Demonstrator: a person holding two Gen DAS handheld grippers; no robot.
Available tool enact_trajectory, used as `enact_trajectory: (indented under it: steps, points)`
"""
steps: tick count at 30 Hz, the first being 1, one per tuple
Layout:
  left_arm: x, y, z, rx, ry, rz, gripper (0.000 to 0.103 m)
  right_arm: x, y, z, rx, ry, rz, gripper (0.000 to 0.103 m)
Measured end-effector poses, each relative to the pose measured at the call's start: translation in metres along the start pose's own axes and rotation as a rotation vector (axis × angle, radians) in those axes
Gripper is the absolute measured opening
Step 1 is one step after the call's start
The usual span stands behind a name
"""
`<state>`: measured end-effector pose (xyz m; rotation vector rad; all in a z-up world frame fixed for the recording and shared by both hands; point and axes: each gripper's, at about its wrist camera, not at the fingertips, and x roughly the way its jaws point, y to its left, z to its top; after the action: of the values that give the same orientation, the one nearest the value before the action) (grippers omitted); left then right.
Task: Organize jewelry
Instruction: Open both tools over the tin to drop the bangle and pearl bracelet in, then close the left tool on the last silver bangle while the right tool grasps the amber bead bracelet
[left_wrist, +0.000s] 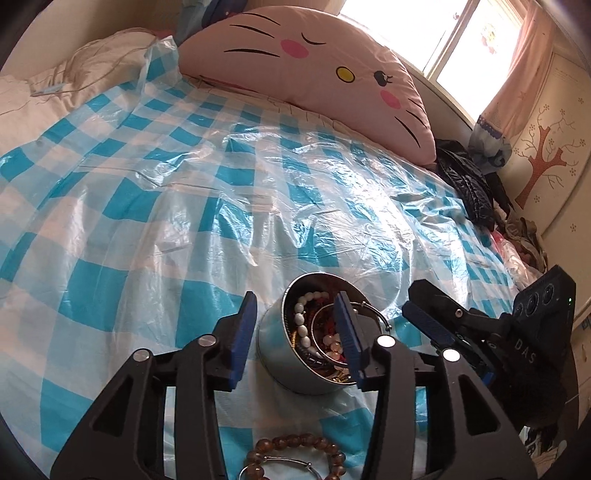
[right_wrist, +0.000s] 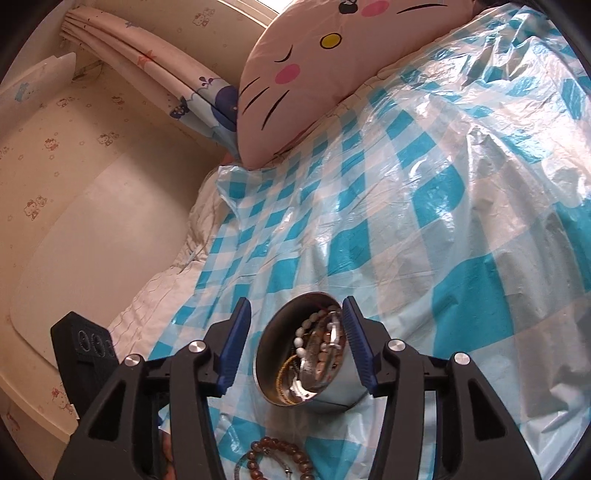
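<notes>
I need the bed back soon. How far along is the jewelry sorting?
Mostly done: the metal tin already holds white beads and other pieces. Nothing in hand; left tongs and right tongs stand open, empty. Left: the brown bead bracelet and silver bangle on the checked sheet.

The round metal tin (left_wrist: 295, 354) stands on the blue-and-white checked plastic sheet (left_wrist: 147, 229), with bead bracelets (left_wrist: 306, 325) inside it. At 6 o'clock from it lies the brown bead bracelet (left_wrist: 295, 454). The pink cat-face pillow (left_wrist: 314, 74) lies far behind, at 12 o'clock.
</notes>
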<state>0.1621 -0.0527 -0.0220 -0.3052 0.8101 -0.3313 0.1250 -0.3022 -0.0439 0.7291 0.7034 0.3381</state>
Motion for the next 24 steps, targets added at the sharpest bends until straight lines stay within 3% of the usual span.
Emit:
enact_trajectory:
  steps: [7,12,15,18,24]
  points:
    - [-0.001,0.01,0.001,-0.023,0.003,0.008,0.046,0.005,-0.003,-0.005,-0.087,0.034,-0.269,0.051]
    - [-0.002,0.008,0.0,-0.007,0.004,0.005,0.048,0.017,0.0,-0.01,-0.149,0.06,-0.337,0.055]
    - [-0.003,0.007,0.0,0.001,0.007,0.007,0.049,0.038,0.005,-0.019,-0.219,0.144,-0.386,0.056]
    - [-0.008,0.008,-0.001,0.019,0.014,0.021,0.05,0.032,0.019,-0.021,-0.277,0.097,-0.398,0.058]
    - [-0.022,0.009,-0.024,0.131,0.114,0.077,0.05,-0.012,0.015,-0.02,-0.212,0.018,-0.351,0.06]
